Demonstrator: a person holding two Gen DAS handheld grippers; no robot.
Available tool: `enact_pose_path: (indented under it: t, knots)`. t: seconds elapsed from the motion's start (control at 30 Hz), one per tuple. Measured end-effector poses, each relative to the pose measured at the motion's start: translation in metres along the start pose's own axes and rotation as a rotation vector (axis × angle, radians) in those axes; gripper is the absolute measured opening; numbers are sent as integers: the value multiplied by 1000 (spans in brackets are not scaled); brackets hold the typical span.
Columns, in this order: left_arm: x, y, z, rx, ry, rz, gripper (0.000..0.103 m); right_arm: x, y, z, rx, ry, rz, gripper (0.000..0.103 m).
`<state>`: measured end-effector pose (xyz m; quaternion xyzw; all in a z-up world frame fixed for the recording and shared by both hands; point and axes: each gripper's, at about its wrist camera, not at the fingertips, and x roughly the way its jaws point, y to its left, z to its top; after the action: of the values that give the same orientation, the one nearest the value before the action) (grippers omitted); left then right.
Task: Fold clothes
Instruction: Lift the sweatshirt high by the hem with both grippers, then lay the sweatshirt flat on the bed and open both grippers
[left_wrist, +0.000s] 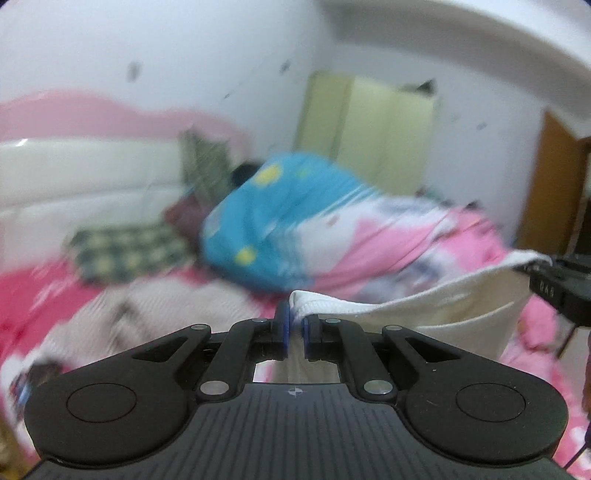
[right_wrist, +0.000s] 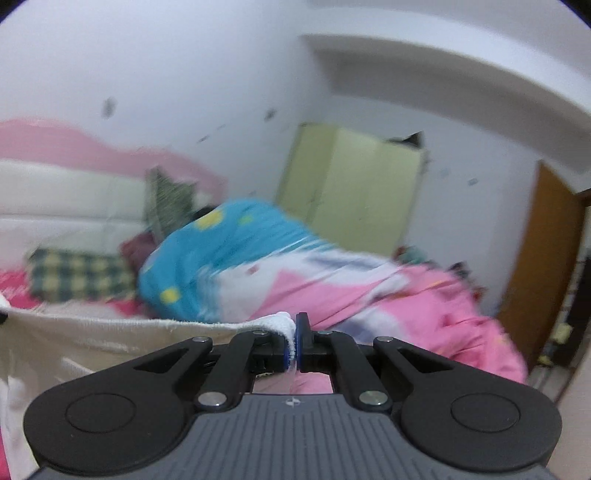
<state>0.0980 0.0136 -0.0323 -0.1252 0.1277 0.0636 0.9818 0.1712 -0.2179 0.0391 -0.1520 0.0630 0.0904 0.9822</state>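
A cream-white garment (left_wrist: 436, 306) hangs stretched between my two grippers above the bed. My left gripper (left_wrist: 294, 317) is shut on one ribbed corner of it; from there the cloth runs right to my right gripper (left_wrist: 543, 267), seen at the frame's right edge. In the right wrist view my right gripper (right_wrist: 294, 334) is shut on the other ribbed corner, and the cream-white garment (right_wrist: 110, 339) spreads away to the left and hangs down. Its lower part is hidden behind the gripper bodies.
A pink bed (right_wrist: 424, 325) carries a heaped blue, white and pink quilt (left_wrist: 280, 225), a green checked pillow (left_wrist: 125, 251) and a white headboard (left_wrist: 85, 177). A pale green wardrobe (right_wrist: 351, 188) and a brown door (right_wrist: 543, 266) stand at the back right.
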Motion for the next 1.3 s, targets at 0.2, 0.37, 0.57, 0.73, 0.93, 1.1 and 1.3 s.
enact_pose_path:
  t: [0.2,0.37,0.57,0.73,0.93,1.1,1.3]
  knots:
    - [-18,-14,75,53,-159,-255,5,-63,-27,76,14,-72,-215,3]
    - [-38,-13,126,31,-276,-440,5,-136,-21,135,-21,-157,-414,2]
    - [-54,-11,157,4,-366,-628,5,-208,0,180,-93,-231,-597,3]
    - [-49,-12,165,-37,-366,-737,5,-238,21,194,-138,-233,-696,3]
    - [-33,-16,158,-28,-331,-760,5,-226,38,189,-163,-145,-719,3]
    - [-5,-27,143,6,-236,-688,5,-189,29,162,-130,-40,-652,3]
    - [53,-62,114,93,-100,-545,5,-115,-1,107,-58,74,-527,3]
